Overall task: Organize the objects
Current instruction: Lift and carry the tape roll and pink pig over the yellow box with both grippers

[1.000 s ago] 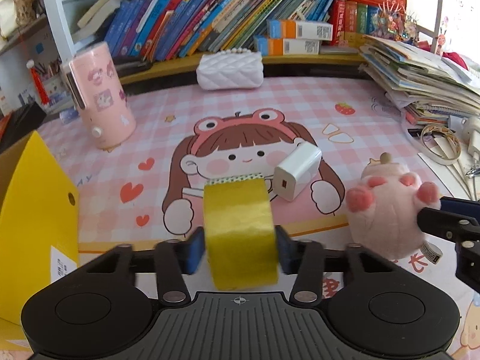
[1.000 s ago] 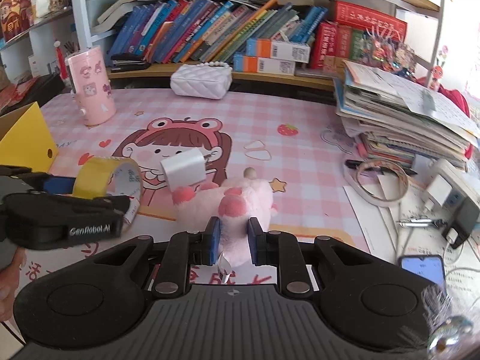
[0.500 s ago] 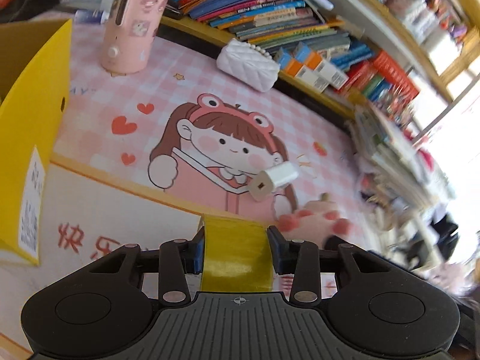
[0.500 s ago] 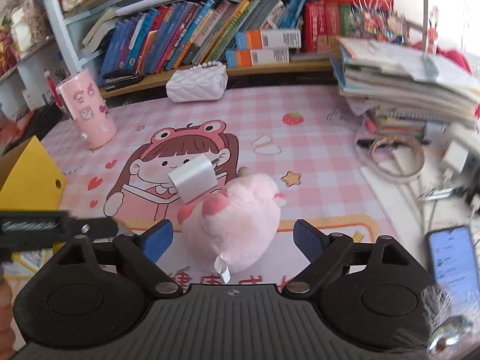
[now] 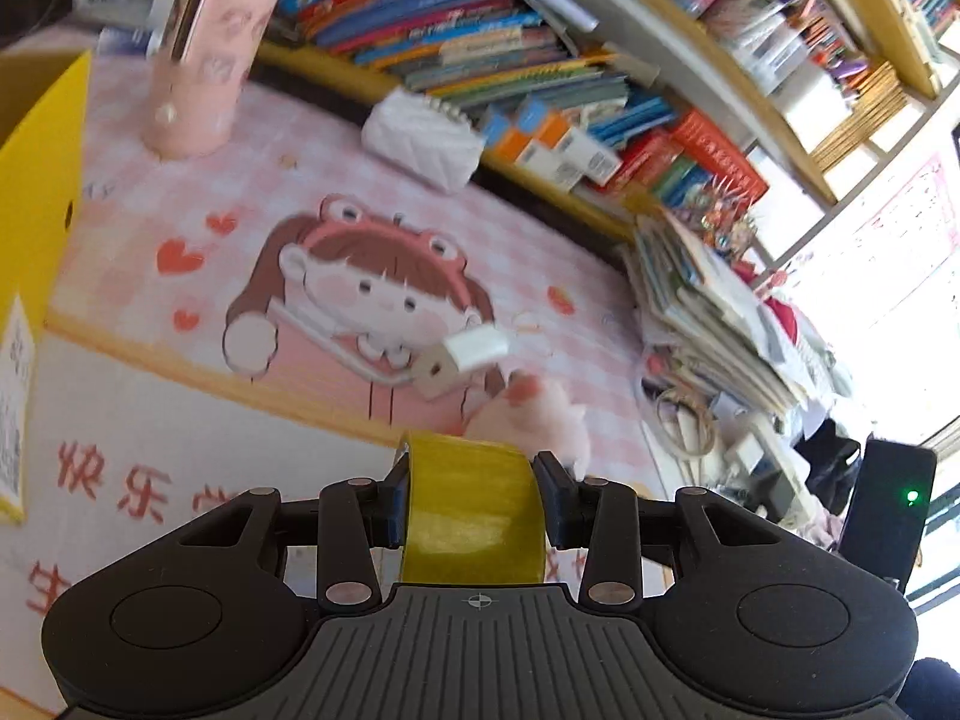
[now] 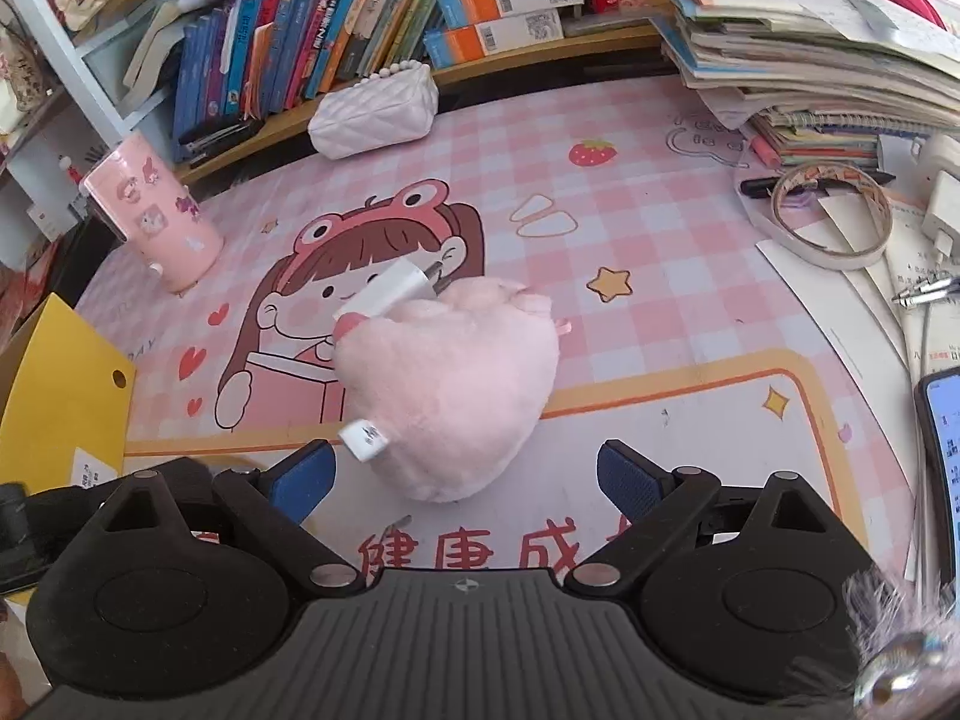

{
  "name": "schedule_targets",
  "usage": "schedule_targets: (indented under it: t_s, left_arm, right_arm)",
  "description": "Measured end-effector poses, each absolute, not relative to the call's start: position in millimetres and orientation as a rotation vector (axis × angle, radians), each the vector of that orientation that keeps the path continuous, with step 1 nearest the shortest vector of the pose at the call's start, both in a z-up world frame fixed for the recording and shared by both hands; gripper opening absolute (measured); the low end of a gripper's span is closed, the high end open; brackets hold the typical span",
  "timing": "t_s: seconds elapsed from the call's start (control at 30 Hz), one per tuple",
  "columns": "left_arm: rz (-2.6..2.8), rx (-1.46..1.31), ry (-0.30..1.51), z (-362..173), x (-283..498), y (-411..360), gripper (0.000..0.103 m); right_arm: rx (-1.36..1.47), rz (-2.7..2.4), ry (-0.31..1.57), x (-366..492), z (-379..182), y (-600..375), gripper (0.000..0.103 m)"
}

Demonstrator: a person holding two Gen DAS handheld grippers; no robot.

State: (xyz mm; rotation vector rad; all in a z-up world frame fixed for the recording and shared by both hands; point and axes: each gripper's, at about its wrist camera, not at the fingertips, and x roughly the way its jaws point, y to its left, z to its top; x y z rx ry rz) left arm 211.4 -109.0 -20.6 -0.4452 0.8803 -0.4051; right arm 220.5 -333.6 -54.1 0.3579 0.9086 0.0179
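Your left gripper (image 5: 474, 501) has its jaws closed on the yellow tape roll (image 5: 474, 510) — the roll sits upright between the blue pads, lifted above the worktop (image 5: 180, 450). Your right gripper (image 6: 465, 480) has its jaws spread wide, holding nothing; the pink plush toy (image 6: 447, 390) lies on the pink cartoon mat (image 6: 630, 240) just ahead at 12 o'clock, between but not touching the pads. A white charger (image 6: 390, 294) leans against the plush's far side. The yellow box (image 6: 60, 396) stands at 9 o'clock, the pink cylinder (image 6: 153, 210) at 10 o'clock, and a white quilted purse (image 6: 372, 108) beyond by the bookshelf.
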Motion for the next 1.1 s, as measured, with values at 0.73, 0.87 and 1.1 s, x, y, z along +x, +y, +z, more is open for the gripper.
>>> schedule_targets:
  t_s: [0.73,0.87,1.1]
  left_arm:
    - [-0.223,-0.298,0.785,0.1,168.8,-62.5,0.038]
    - [-0.240,-0.301,0.786,-1.8,165.6,-59.8,0.038]
    - [-0.311,-0.318,0.773,-2.6,153.1,-50.6,0.038]
  right_arm:
    - [0.264,-0.032,0.893,264.8,-74.0,-309.5,0.066]
    - [0.262,-0.047,0.868,245.3,-60.6,-306.3,0.063]
    - [0.273,-0.064,0.795,189.2,-25.3,-290.3,0.063]
